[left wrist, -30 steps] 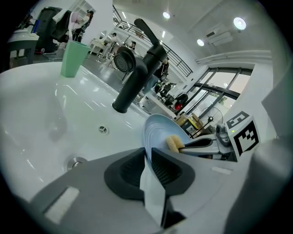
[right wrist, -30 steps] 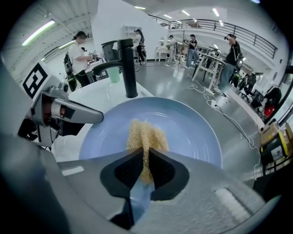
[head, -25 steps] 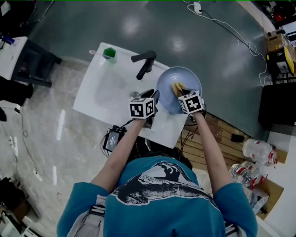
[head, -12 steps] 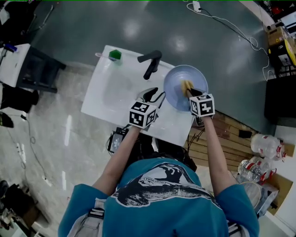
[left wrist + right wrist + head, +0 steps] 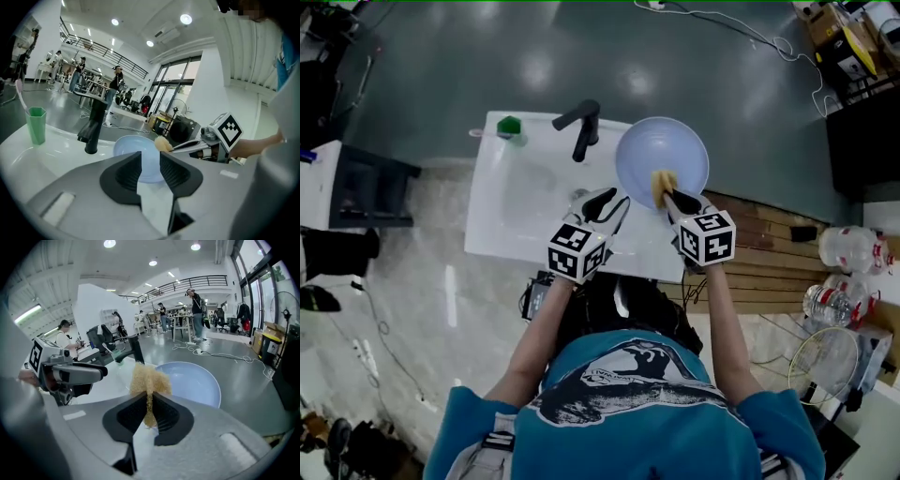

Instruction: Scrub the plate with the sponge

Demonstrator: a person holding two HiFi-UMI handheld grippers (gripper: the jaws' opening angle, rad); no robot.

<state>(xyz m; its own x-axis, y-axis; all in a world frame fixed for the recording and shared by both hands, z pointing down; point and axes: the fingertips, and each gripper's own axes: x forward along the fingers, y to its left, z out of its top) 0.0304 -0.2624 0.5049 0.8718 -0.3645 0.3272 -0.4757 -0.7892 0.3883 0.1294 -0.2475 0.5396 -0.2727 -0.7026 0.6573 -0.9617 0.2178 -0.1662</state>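
Note:
A pale blue plate (image 5: 666,150) lies on the white sink counter (image 5: 502,220), right of the black faucet (image 5: 579,127). My right gripper (image 5: 668,196) is shut on a yellow fibrous sponge (image 5: 662,182), which hangs over the plate's near rim. In the right gripper view the sponge (image 5: 149,379) sticks up from between the jaws, in front of the plate (image 5: 197,380). My left gripper (image 5: 617,200) is just left of the plate and apart from it. Its jaws have just been closing and stand apart with nothing between them (image 5: 150,158); the plate (image 5: 140,151) shows beyond them.
A green cup (image 5: 508,126) with a toothbrush stands at the sink's far left corner. Wooden slats (image 5: 773,253) and plastic bottles (image 5: 844,248) lie to the right on the floor. Cables (image 5: 741,28) run across the dark floor behind. People stand far off in the hall.
Both grippers have lifted and drawn back toward me. The left gripper has come off the plate's left rim. The sponge has moved from the plate's middle to its near edge.

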